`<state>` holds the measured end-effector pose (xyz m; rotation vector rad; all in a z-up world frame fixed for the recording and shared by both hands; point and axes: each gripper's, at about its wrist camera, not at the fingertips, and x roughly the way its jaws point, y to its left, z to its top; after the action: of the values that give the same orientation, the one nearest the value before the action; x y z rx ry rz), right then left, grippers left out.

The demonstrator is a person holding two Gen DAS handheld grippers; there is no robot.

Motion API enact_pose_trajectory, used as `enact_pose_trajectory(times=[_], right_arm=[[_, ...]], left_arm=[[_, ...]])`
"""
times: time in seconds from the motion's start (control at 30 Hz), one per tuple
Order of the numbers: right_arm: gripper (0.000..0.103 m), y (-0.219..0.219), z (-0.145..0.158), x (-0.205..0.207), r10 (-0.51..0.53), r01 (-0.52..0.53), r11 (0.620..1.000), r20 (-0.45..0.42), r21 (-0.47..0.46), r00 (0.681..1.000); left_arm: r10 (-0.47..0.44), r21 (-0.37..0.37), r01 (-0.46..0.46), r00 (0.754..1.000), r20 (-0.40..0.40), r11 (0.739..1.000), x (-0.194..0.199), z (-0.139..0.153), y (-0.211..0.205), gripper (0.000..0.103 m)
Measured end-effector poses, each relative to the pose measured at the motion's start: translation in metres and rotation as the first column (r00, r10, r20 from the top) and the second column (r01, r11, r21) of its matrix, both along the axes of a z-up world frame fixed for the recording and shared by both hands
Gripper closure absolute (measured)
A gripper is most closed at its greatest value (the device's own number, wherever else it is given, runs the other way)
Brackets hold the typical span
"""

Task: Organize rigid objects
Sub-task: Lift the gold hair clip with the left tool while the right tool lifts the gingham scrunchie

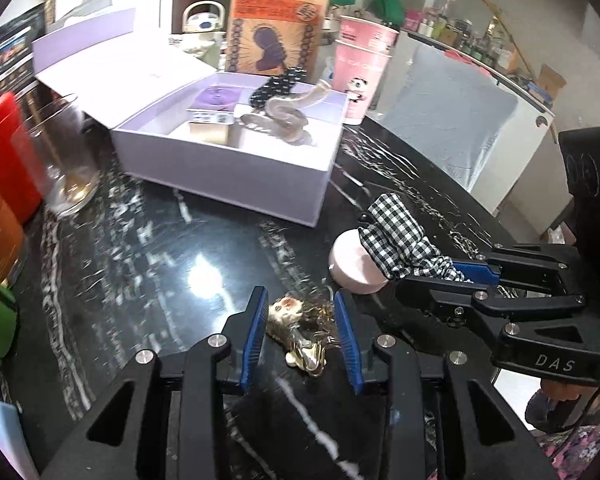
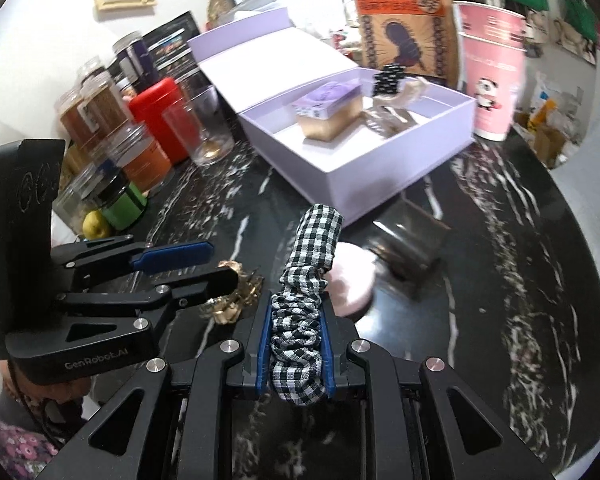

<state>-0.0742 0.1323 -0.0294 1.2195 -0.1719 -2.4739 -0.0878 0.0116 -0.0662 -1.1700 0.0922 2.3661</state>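
Observation:
My left gripper (image 1: 300,300) is shut on a gold hair clip (image 1: 300,332) with a pale bead, held over the black marble table (image 1: 160,264). To its right, my right gripper (image 1: 440,276) is shut on a black-and-white checked scrunchie (image 1: 396,232). In the right wrist view the scrunchie (image 2: 300,320) is squeezed between the right gripper's (image 2: 296,308) blue pads, with the left gripper (image 2: 216,264) and gold clip (image 2: 232,296) at left. A round pink puff (image 1: 352,268) lies beneath the scrunchie. Ahead stands an open lavender box (image 1: 228,168) (image 2: 360,160) holding a dotted scrunchie (image 1: 276,84), a clear claw clip (image 1: 288,112) and a small purple-topped box (image 2: 328,108).
Pink paper cups (image 2: 492,72) and a brown paper bag (image 2: 400,20) stand behind the box. A glass (image 2: 204,128), a red tin (image 2: 160,116), several jars (image 2: 96,108) and a green jar (image 2: 124,208) line the left. The table's curved edge (image 2: 580,200) runs along the right.

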Motion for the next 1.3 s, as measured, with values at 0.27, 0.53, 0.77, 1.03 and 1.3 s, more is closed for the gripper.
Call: enact_pose_trajectory(times=[0.27, 0.53, 0.77, 1.03, 1.3], right_arm=[[0.083, 0.015, -0.005, 0.007, -0.04, 0.04, 0.999, 0.017, -0.005, 0.999], [0.083, 0.014, -0.004, 0.008, -0.028, 0.028, 1.0, 0.011, -0.014, 1.0], [0.083, 0.016, -0.004, 0.01, -0.038, 0.038, 0.999, 0.005, -0.003, 0.999], [0.083, 0.028, -0.007, 0.014, -0.07, 0.07, 0.997, 0.011, -0.014, 0.997], [0.083, 0.038, -0.012, 0.017, -0.085, 0.085, 0.996, 0.018, -0.012, 0.996]], left_arm=[[-0.025, 0.061, 0.025, 1.0, 0.009, 0.998, 0.005, 0.0, 0.003, 0.069], [0.007, 0.046, -0.008, 1.0, 0.028, 0.999, 0.009, 0.002, -0.005, 0.065], [0.043, 0.006, -0.043, 0.999, 0.009, 0.999, 0.013, -0.003, -0.002, 0.01], [0.04, -0.013, -0.039, 0.999, 0.028, 0.999, 0.007, -0.016, 0.013, 0.008], [0.046, -0.013, -0.045, 0.996, 0.081, 0.999, 0.003, -0.03, 0.02, 0.008]])
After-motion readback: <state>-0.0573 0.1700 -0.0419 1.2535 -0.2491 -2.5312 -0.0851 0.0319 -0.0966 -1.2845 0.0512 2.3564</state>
